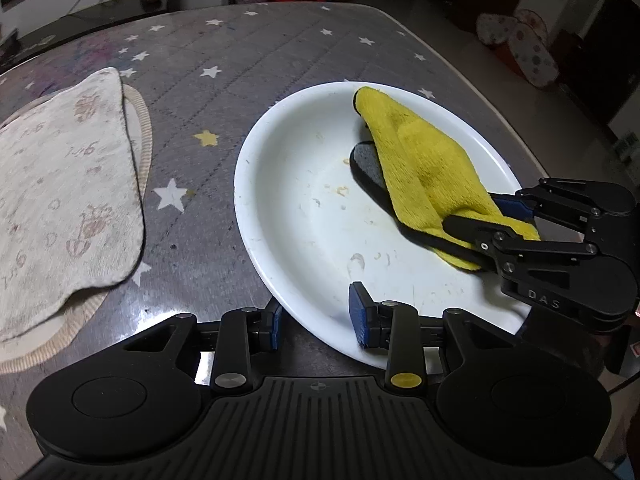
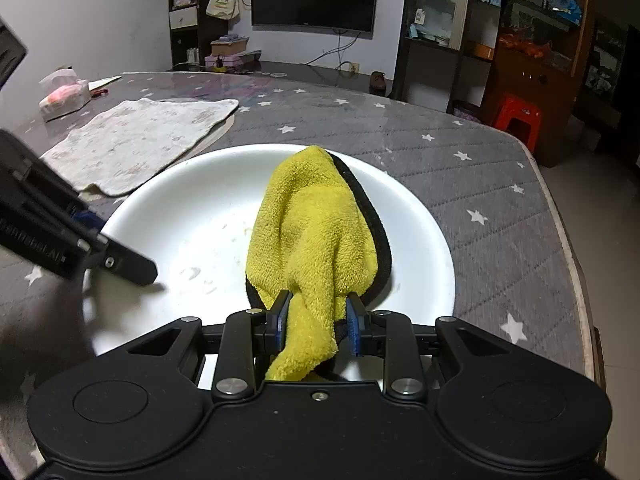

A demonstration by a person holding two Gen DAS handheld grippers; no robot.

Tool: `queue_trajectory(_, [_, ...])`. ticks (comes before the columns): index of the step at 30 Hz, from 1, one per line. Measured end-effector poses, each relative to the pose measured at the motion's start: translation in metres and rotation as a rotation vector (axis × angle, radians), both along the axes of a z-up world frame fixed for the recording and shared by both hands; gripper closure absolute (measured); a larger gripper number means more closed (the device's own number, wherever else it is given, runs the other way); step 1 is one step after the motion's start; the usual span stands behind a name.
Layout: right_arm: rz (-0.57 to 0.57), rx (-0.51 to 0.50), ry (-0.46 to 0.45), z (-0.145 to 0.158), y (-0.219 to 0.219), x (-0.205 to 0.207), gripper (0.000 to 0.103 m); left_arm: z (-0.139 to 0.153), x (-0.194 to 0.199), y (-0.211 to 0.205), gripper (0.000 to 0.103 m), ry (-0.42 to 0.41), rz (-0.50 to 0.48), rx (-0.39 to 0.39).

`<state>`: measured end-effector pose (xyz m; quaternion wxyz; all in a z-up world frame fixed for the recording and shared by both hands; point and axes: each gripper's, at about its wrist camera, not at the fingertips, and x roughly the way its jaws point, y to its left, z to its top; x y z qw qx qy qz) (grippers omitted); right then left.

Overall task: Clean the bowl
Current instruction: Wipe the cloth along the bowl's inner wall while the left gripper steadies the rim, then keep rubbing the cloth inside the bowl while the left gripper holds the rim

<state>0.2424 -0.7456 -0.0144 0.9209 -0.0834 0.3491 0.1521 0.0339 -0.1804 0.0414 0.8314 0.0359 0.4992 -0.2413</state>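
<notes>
White bowl on star-print counter. Right claw clamped on yellow cloth lying inside bowl; left claw pinching bowl's near rim. Stains visible w/in bowl.

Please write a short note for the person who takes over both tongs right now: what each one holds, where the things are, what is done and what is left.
Right tongs: shut on the yellow cloth, which lies inside the white bowl on its right side.
Left tongs: set astride the near rim of the bowl, one finger outside, one inside; whether they clamp it I cannot tell.
The bowl stands on the star-patterned table, with a pale towel to its left.
Done: cloth is in the bowl.
Left: brownish smears remain on the bowl floor; wipe them.
</notes>
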Motion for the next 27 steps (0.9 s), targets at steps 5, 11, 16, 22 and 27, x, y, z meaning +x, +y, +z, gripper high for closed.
queue_trajectory(5, [-0.003,-0.002,-0.002,0.000,-0.001,0.001,0.074,-0.001,0.006,0.001,0.068,0.002,-0.021,0.009])
queue_trajectory(11, [-0.006,-0.003,-0.004,0.000,-0.003,0.002,0.074,-0.001,0.003,-0.002,0.063,0.012,0.060,0.009])
queue_trajectory(16, [-0.004,-0.012,-0.010,-0.001,-0.002,0.002,0.074,-0.001,0.000,0.000,0.062,0.038,0.141,-0.011])
queue_trajectory(22, [-0.004,-0.007,-0.017,-0.003,-0.002,0.002,0.074,0.001,-0.008,-0.005,0.059,0.054,0.205,-0.006])
queue_trajectory(27, [-0.003,-0.013,-0.024,-0.004,-0.001,0.003,0.074,0.004,-0.017,-0.017,0.064,0.035,0.192,0.029])
